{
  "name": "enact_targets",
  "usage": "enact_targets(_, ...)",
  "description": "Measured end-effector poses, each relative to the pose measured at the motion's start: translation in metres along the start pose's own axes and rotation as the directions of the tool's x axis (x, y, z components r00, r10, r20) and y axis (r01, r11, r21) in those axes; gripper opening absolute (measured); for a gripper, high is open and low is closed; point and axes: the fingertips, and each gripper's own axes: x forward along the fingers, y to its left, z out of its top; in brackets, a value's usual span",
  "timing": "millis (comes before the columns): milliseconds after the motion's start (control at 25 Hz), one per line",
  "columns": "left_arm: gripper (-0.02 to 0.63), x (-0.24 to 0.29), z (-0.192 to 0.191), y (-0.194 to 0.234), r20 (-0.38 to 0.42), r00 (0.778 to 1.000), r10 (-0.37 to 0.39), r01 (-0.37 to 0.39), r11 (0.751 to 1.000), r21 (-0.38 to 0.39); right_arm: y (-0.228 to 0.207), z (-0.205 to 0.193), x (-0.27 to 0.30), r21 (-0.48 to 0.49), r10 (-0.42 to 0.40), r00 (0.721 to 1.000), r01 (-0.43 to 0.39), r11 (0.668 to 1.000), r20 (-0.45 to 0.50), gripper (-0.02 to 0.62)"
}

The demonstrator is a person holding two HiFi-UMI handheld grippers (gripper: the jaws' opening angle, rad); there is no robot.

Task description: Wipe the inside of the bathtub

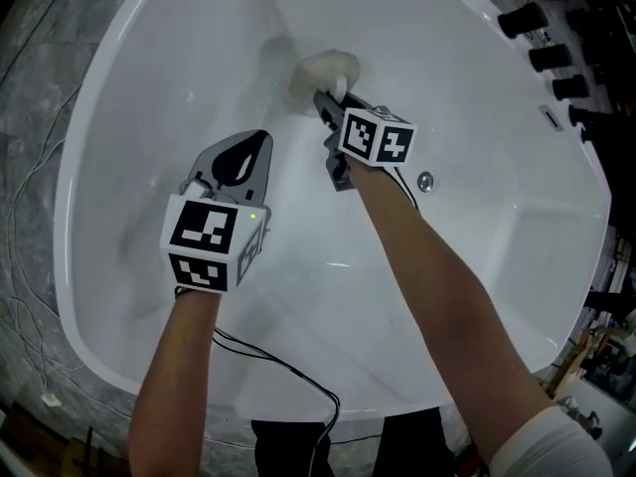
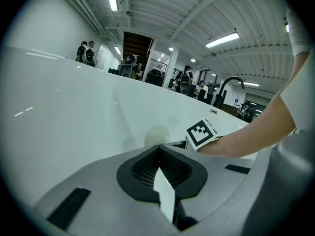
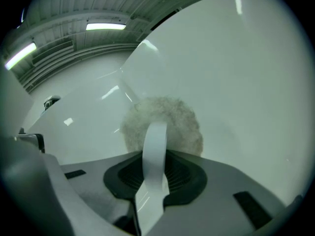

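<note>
The white bathtub [image 1: 467, 58] fills the head view. A round fluffy white pad [image 1: 323, 71] lies pressed against the tub's far inner wall. My right gripper [image 1: 328, 102] is shut on the pad's white strap [image 3: 155, 151], and in the right gripper view the pad [image 3: 162, 122] sits flat on the tub wall [image 3: 236, 73] just beyond the jaws. My left gripper [image 1: 253, 147] hovers over the tub's middle, to the left of the right one, with its jaws shut. Its own view has a thin white sliver at the left gripper [image 2: 160, 168]; I cannot tell what that is. The pad [image 2: 156, 134] shows ahead of it.
A round metal fitting [image 1: 425, 180] sits on the tub wall to the right of my right arm. Black tap fixtures [image 1: 552, 53] stand on the rim at the upper right. A black cable [image 1: 288, 376] trails from the left gripper. People [image 2: 86, 53] stand far beyond the tub.
</note>
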Motion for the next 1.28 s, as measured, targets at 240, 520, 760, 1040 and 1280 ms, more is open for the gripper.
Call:
enact_targets(240,0.006,-0.039,0.013,-0.043,-0.012,0.998,-0.068,0.067,0.995,-0.068,0.025,0.002,-0.084,0.072,0.025,0.999,-0.027,0.997,0.034,0.092)
enact_targets(520,0.006,-0.088,0.043,-0.103,-0.043,0.987,-0.156,0.154,0.987,-0.049,0.051,0.002,-0.219,0.051,-0.005,0.999,0.003,0.999,0.036,0.091)
enact_targets(760,0.006,-0.123,0.084,-0.172,-0.074,0.960,-0.269,0.266,0.963,-0.043,0.051,0.030,-0.346,0.098,-0.101,0.990,0.091,0.991,0.096,0.091)
enact_targets(1040,0.006,-0.166,0.125,-0.260,-0.114,0.937,-0.329,0.329,0.944,-0.021,0.060,0.072,-0.476,0.182,-0.200,0.965,0.168,0.969,0.171,0.091)
enact_targets(1280,0.006,-0.202,0.143,-0.321,-0.131,0.938,-0.321,0.325,0.945,0.011,0.067,0.086,-0.570,0.205,-0.213,0.951,0.168,0.964,0.225,0.092)
